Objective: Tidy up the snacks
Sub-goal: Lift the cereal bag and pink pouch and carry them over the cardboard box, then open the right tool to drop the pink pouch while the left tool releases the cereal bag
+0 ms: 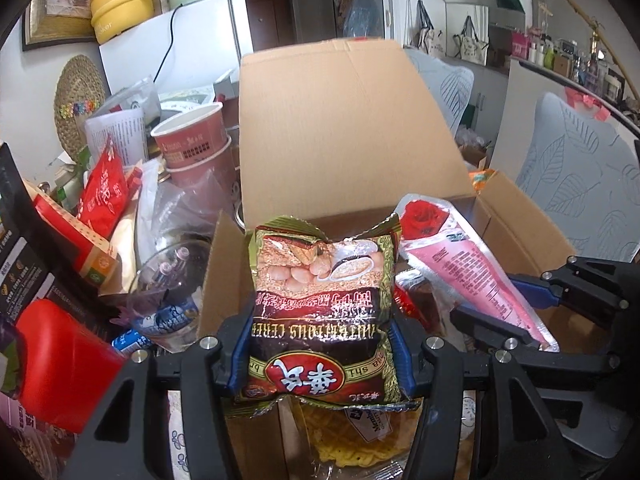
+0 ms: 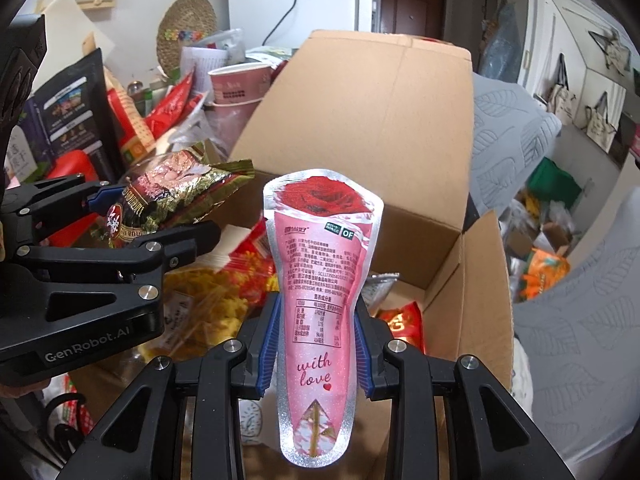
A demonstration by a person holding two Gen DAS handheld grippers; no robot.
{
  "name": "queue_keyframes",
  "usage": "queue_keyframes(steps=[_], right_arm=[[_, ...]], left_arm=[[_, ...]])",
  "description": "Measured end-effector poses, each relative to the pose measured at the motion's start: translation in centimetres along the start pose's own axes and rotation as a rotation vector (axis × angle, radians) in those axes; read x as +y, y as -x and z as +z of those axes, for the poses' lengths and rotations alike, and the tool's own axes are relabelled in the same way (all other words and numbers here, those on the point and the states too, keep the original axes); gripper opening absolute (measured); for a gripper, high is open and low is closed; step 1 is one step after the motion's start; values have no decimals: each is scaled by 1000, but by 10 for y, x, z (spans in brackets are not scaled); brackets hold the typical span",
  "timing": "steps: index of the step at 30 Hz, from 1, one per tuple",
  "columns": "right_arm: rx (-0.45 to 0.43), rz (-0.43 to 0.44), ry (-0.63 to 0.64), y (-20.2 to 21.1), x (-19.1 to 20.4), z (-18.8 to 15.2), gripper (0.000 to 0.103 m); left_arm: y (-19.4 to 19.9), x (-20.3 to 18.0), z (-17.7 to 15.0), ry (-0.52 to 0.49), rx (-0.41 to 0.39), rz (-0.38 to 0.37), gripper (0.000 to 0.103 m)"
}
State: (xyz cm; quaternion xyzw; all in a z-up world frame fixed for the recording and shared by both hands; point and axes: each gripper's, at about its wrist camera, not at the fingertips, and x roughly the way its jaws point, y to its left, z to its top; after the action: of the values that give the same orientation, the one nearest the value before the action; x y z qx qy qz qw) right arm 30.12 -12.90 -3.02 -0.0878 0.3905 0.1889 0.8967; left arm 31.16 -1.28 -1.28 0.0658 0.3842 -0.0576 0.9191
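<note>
- The left hand-held gripper [image 1: 322, 354] is clamped on a gold and brown cereal packet [image 1: 322, 312], its blue pads pressing the packet's two sides; the packet is held in the air above the near edge of the open cardboard box [image 1: 340, 128].
- The right hand-held gripper [image 2: 316, 344] is closed on a pink rose-printed pouch [image 2: 320, 280], gripped around its narrow waist, also in the air over the box opening.
- The step in hand looks like carrying: both snacks are lifted and poised over the box, neither yet set down inside.
- The next move likely calls for lowering each packet into a free spot among the snacks already in the box, then opening the jaws; the two grippers are near each other, so going one at a time would avoid a clash.
- The left wrist view shows the clutter left of the box: stacked paper cups [image 1: 192, 144], a red bag [image 1: 102, 192] and a clear plastic container [image 1: 168, 284].
- The right wrist view alone shows the inside of the box, with a yellow noodle pack [image 2: 216, 300] and a red snack bag [image 2: 404, 320] lying in it, and bare cardboard at the far right corner.
- It also shows an orange packet [image 2: 544, 272] outside the box on the right, hidden from the left camera.
</note>
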Motion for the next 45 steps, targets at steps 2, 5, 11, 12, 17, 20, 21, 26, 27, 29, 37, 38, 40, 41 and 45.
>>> queue_keyframes(steps=[2, 5, 11, 12, 17, 20, 21, 26, 27, 29, 37, 38, 40, 41, 45], right_arm=[[12, -4, 0, -3, -1, -1, 32], [25, -17, 4, -8, -1, -1, 32], [53, -41, 18, -14, 2, -1, 33], [60, -45, 18, -15, 2, -2, 33], [121, -55, -14, -25, -3, -1, 33], [150, -61, -24, -30, -4, -1, 36], [156, -63, -27, -31, -4, -1, 36], [153, -65, -38, -29, -5, -1, 39], [151, -66, -38, -28, -6, -1, 41], [142, -65, -32, -24, -4, -2, 43], [115, -74, -13, -9, 1, -3, 53], [112, -74, -18, -7, 1, -3, 53], [103, -76, -23, -2, -1, -2, 53], [96, -79, -25, 1, -1, -1, 53], [67, -88, -30, 17, 0, 3, 53]], left_arm=[[-5, 0, -1, 0, 14, 3, 55], [-13, -1, -2, -6, 39, 14, 55], [-22, -5, -3, -24, 68, 40, 55], [-23, -6, -2, -28, 74, 45, 55], [-28, -9, -1, -52, 96, 77, 56], [-32, -11, 1, -65, 112, 100, 56], [-33, -12, 1, -72, 118, 108, 56], [-33, -13, 0, -78, 136, 102, 57], [-32, -12, 1, -73, 139, 96, 59], [-30, -11, 2, -68, 142, 95, 60], [-13, -12, 6, -78, 97, 143, 71], [-10, -13, 6, -77, 92, 145, 71], [-3, -12, 7, -74, 73, 152, 71], [1, -11, 8, -72, 65, 155, 71], [19, -7, 11, -57, 26, 156, 71]])
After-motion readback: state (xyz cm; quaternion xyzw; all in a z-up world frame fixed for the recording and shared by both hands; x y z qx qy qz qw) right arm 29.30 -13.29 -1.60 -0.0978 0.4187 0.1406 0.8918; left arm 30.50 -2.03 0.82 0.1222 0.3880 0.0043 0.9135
